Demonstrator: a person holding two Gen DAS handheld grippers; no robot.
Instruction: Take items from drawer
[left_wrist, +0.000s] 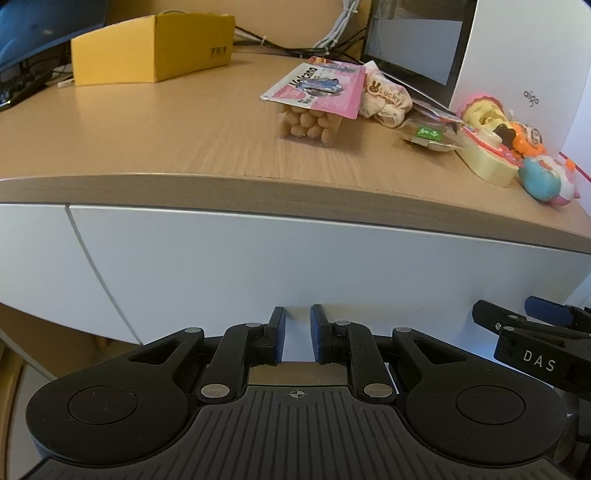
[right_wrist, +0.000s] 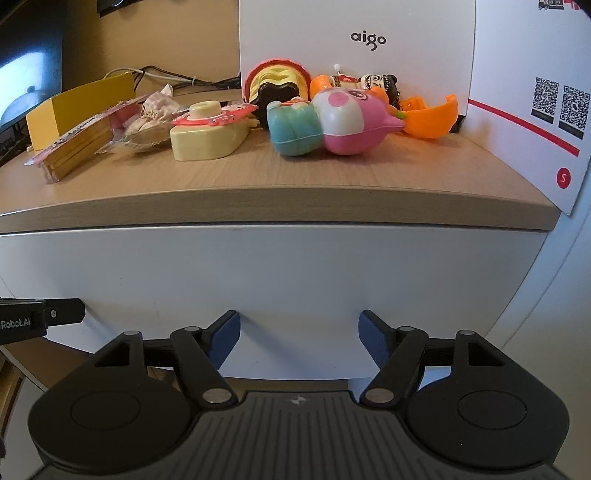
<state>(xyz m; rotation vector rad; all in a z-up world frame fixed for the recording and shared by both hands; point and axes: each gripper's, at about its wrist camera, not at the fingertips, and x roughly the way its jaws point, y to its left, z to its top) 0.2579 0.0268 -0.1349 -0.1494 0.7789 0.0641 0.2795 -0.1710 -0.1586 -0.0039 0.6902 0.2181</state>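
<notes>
The white drawer front (left_wrist: 258, 266) (right_wrist: 277, 269) sits flush under the wooden desktop (left_wrist: 147, 140), and nothing of its inside shows. My left gripper (left_wrist: 297, 310) points at the lower edge of that front; only a narrow gap separates its blue pads, and the gap is empty. To its right, my right gripper (right_wrist: 298, 315) (left_wrist: 517, 310) is open wide at the same height, holding nothing. On the desktop lie a pink-carded snack box (left_wrist: 314, 110), a "Lucky" bunny pouch (left_wrist: 384, 98), a cream toy (right_wrist: 207, 136) and a pink-and-teal toy (right_wrist: 332, 125).
A yellow carton (left_wrist: 155, 48) stands at the back left with cables behind it. A white "aigo" box (right_wrist: 354, 37) backs the toys, and a white panel with QR codes (right_wrist: 535, 122) closes the right side. An orange shell (right_wrist: 428, 118) lies by that panel.
</notes>
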